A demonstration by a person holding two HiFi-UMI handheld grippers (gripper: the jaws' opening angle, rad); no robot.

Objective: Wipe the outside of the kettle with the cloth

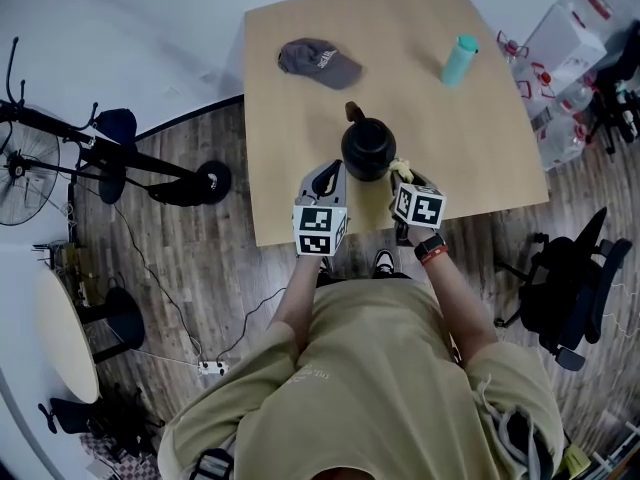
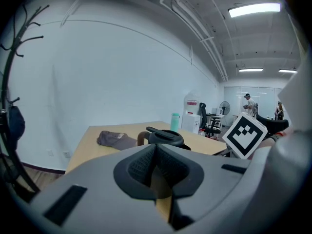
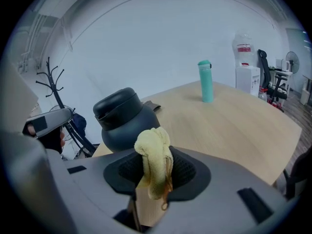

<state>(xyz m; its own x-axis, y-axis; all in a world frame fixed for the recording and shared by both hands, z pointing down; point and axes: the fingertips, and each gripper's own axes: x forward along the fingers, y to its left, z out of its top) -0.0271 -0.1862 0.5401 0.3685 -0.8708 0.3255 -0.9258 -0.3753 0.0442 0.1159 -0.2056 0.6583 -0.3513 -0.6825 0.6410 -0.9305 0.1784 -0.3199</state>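
Black kettle [image 1: 368,148] on table [image 1: 290,118], near the front edge, lid on, handle pointing away. Left gripper [image 1: 329,175] just left of kettle, jaws pressed together with nothing between. Right gripper [image 3: 154,173] just right of kettle, jaws clamped on yellow cloth [image 3: 154,156]; cloth bunched and poking up past the pads, right beside kettle's wall, contact not clear. Grey cap [image 1: 319,62] beyond kettle to the left, teal bottle [image 1: 460,58] beyond kettle to the right, both well apart from kettle.

Black kettle [image 1: 368,148] upright, yellow cloth [image 3: 153,157] bunched
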